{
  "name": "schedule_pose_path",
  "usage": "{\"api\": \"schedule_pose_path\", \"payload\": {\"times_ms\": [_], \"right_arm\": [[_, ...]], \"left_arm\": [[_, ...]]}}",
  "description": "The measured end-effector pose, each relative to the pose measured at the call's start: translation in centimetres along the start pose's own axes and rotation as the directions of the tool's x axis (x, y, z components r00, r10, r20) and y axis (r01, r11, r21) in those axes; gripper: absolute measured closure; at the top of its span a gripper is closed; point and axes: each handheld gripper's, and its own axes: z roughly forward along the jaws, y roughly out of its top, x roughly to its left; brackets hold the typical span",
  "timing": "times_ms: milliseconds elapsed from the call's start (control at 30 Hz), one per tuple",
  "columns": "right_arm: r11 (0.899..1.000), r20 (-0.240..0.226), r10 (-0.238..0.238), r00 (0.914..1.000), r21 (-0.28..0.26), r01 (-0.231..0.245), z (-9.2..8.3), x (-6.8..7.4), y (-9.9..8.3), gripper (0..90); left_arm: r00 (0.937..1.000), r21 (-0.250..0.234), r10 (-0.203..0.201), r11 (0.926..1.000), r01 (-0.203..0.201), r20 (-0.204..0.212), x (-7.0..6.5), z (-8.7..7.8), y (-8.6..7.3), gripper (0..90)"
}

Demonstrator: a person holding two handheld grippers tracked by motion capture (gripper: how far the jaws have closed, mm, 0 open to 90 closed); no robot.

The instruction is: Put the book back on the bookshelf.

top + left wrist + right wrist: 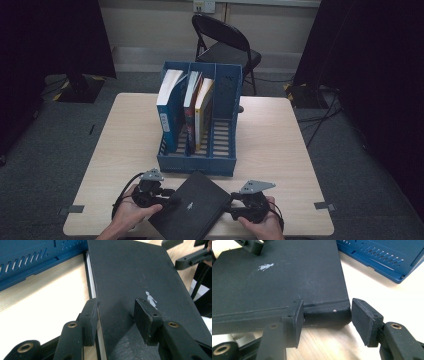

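- Bracing a black hardcover book (pixel 189 206) between both tools, I am working at the near edge of the bench (pixel 280 150), just in front of the blue file rack (pixel 200 157).
- I am holding my left gripper (pixel 116 312) part-open with the book's long edge between the jaws: one jaw is lying against the page side, the other is riding over the cover next to the small silver figure (pixel 151 299). It is straddling the book, and I cannot tell whether the pads are really pinching.
- I am keeping my right gripper (pixel 325 315) part-open as well, with the book's corner by the spine in the gap; the left pad (pixel 298 315) is touching the cover edge, the right pad (pixel 364 320) is standing clear of it, so nothing is clamped there.
- I am judging the step to be getting a firm hold before lifting the book towards the rack, whose right slot (pixel 225 125) is looking free beside three standing books (pixel 185 102).
- To do it well, I am aiming to slide the right jaws further onto the spine, close both sides evenly, and keep the book level so the pages are not fanning open.
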Motion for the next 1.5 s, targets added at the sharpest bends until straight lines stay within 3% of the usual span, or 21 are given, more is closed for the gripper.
{"api": "schedule_pose_path", "payload": {"times_ms": [200, 300, 400, 500, 567, 933, 1233, 1300, 1400, 1500], "right_arm": [[1.0, 0.026, 0.014, 0.9996, -0.01, -0.014, 0.0, 0.1, 0.1, 45.1], [1.0, 0.058, 0.022, 0.9981, -0.016, -0.021, -0.3, 0.4, 0.0, 52.2], [0.999, 0.06, 0.044, 0.9972, -0.012, -0.044, -0.6, 0.3, -0.5, 59.0], [0.999, 0.058, 0.052, 0.997, -0.001, -0.052, -0.7, 0.4, -0.9, 64.7], [0.999, 0.05, 0.036, 0.9981, 0.0, -0.036, -0.4, 0.7, -0.8, 67.6], [0.999, 0.041, 0.028, 0.9987, -0.016, -0.028, 0.1, 0.2, 0.0, 68.2], [1.0, 0.081, 0.007, 0.9967, -0.014, -0.006, 1.2, -1.1, 1.5, 69.3], [1.0, 0.101, -0.004, 0.9949, -0.013, 0.005, 1.5, -1.3, 1.9, 69.9], [1.0, 0.102, 0.003, 0.9947, -0.017, -0.001, 1.7, -1.8, 2.2, 67.4], [1.0, 0.109, 0.016, 0.994, -0.02, -0.014, 1.7, -1.8, 2.1, 65.4]], "left_arm": [[0.9997, -0.02, -0.015, 0.9997, 0.015, 0.019, 0.4, 0.3, 0.1, 54.3], [0.9999, -0.023, -0.01, 0.9997, 0.01, -0.001, 0.3, 0.7, 0.4, 51.8], [0.9996, -0.026, -0.028, 0.9993, 0.028, 0.003, 0.6, 0.9, 0.6, 49.0], [0.9995, -0.034, -0.028, 0.999, 0.028, 0.016, 0.7, 1.0, 0.8, 56.6], [0.9997, -0.033, -0.024, 0.9992, 0.024, 0.007, 0.6, 1.0, 0.8, 55.8], [0.9997, -0.018, -0.024, 0.9996, 0.024, 0.0, 0.2, 0.4, 0.3, 54.1], [0.9984, 0.017, -0.038, 0.9991, 0.038, 0.042, -0.1, -0.2, -0.4, 56.7], [0.997, 0.033, -0.037, 0.9988, 0.035, 0.068, -0.2, -0.3, -0.4, 55.6], [0.9946, 0.023, -0.071, 0.9973, 0.07, 0.075, -0.5, -0.2, -0.4, 48.7], [0.9963, -0.006, -0.068, 0.9976, 0.069, 0.052, -0.5, -0.1, -0.1, 48.3]]}}
